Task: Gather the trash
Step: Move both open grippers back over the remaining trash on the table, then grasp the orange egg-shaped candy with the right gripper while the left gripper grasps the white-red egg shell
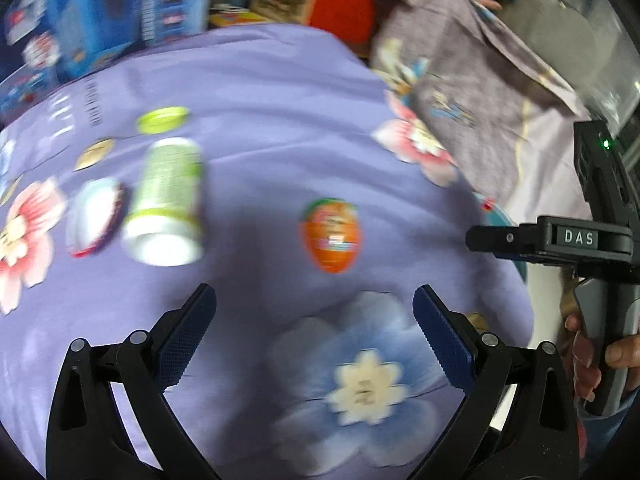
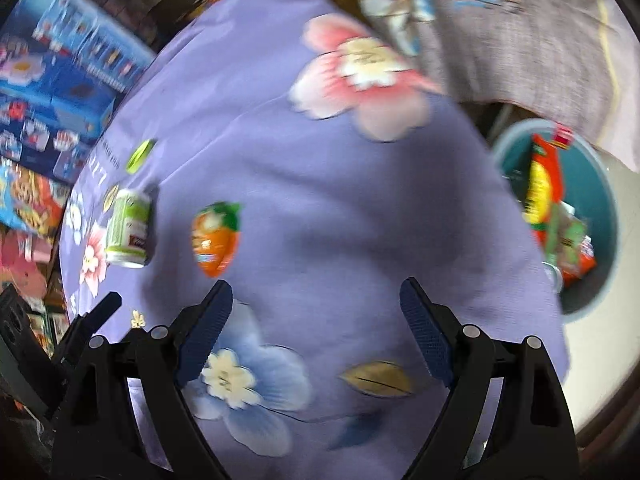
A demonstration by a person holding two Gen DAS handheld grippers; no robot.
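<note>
Both tongs, left gripper (image 1: 315,316) and right gripper (image 2: 316,312), angle down over a purple flowered cloth (image 1: 280,128), jaws wide and empty. Ahead lie an orange carrot-shaped wrapper (image 1: 331,234) and a green can (image 1: 168,200). A teal bin (image 2: 600,208) of trash stands beside the cloth's right edge.

Both tongs angle steeply downward: left tongs (image 1: 314,334) and right tongs (image 2: 316,328) gape wide with nothing between their pads.

Both my views are smeared. Can (image 1: 164,204) label unreadable; the packet (image 1: 96,216) just left of it I can't identify. Bin (image 2: 612,208), right of the cloth (image 2: 320,200), is partly hidden by it; contents blurred.
</note>
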